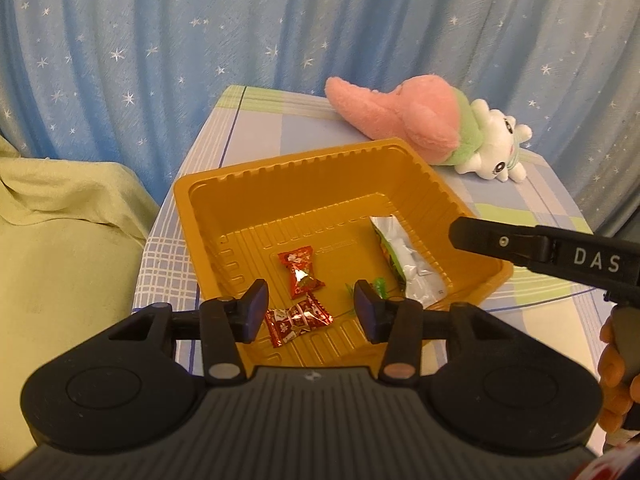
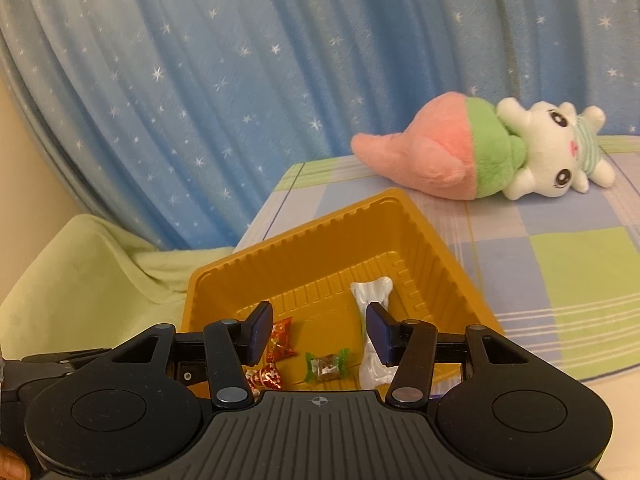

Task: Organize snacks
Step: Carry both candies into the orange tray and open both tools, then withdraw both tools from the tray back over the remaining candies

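Observation:
A golden plastic tray (image 1: 224, 200) (image 2: 224, 280) sits on the checked table. In it lie two red wrapped candies (image 1: 301, 274) (image 1: 298, 320) (image 2: 280, 340) (image 2: 266, 376), a green wrapped candy (image 1: 378, 286) (image 2: 326, 366) and a silver snack packet (image 1: 404, 260) (image 2: 372, 368). My left gripper (image 1: 310, 310) is open and empty, hovering over the tray's near edge above the red candies. My right gripper (image 2: 318, 332) is open and empty over the tray, above the green candy; its body shows in the left wrist view (image 1: 540, 248) at the right.
A pink, green and white plush toy (image 1: 432, 128) (image 2: 500, 152) lies on the table behind the tray. A blue starred curtain (image 1: 240, 20) hangs behind. A pale green cloth (image 1: 60, 220) (image 2: 80, 272) covers something left of the table.

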Motion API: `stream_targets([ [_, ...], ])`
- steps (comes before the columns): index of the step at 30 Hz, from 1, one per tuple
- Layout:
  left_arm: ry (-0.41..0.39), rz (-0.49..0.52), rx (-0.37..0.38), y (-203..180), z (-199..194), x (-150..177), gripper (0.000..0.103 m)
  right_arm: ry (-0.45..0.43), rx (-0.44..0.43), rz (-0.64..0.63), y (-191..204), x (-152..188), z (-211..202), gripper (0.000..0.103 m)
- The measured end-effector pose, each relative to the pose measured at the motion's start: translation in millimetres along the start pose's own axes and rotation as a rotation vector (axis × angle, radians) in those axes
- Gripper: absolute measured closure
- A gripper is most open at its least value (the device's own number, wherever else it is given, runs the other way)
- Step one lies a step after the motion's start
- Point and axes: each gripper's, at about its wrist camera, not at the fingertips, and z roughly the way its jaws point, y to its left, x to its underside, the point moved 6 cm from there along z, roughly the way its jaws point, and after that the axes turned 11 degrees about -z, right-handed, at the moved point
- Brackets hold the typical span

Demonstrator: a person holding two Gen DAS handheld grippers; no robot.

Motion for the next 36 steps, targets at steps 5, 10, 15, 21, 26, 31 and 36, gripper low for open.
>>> stream_targets([
  [5, -0.009, 0.01, 0.015, -4, -16, 7, 0.058, -0.02, 0.009, 0.018, -1, 4, -21, 0.051],
  [10, -0.016, 0.02, 0.032, -10, -36, 20, 0.057, -0.034, 0.015, 0.019, 0, 14, -44, 0.051],
  [15, -0.028, 0.024, 0.046, -19, -60, 37, 0.057, -0.04, 0.009, 0.036, -1, 28, -67, 0.051],
  [21, -0.032, 0.045, 0.051, -36, -84, 63, 0.055, -0.026, 0.003, 0.041, -4, 50, -95, 0.047],
  [26, -0.022, 0.044, 0.042, -48, -100, 91, 0.055, -0.011, -0.004, 0.034, -9, 72, -121, 0.04],
  [31, -0.01, 0.039, 0.028, -59, -112, 118, 0.054, 0.01, -0.01, 0.022, -14, 93, -144, 0.036],
  [36, 0.002, 0.026, 0.015, -65, -124, 143, 0.054, 0.037, -0.018, 0.003, -18, 114, -163, 0.034],
])
